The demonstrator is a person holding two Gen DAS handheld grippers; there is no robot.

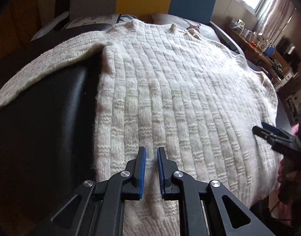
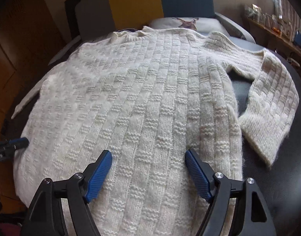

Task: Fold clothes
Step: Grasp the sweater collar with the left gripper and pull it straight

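Sweater (image 1: 170,90), cream knit in a basket-weave pattern, lying spread flat on a dark surface (image 1: 52,118). Long axis running away from both cameras: hem nearest the grippers, neckline (image 1: 150,24) pointing toward the far pillows (image 2: 182,22) and the yellow and blue panels behind. Left sleeve (image 1: 42,66) stretching out sideways over the dark surface in the left wrist view; right sleeve (image 2: 268,102) bending back toward the hem in the right wrist view, cuff lying just beside the body panel.

Left gripper (image 1: 151,151) hovering low over the hem end, near the sweater's left edge, blue pads (image 1: 142,169) drawn close together with only a narrow slit between; whether pinching any knit, impossible to tell. Right gripper (image 2: 148,157) sitting over the hem end toward the right side, jaws spread wide apart, knit showing plainly between them, nothing gripped. Each gripper also showing at the edge of the other's view, right one (image 1: 268,131) at the sweater's right border, left one (image 2: 16,142) at its left border.
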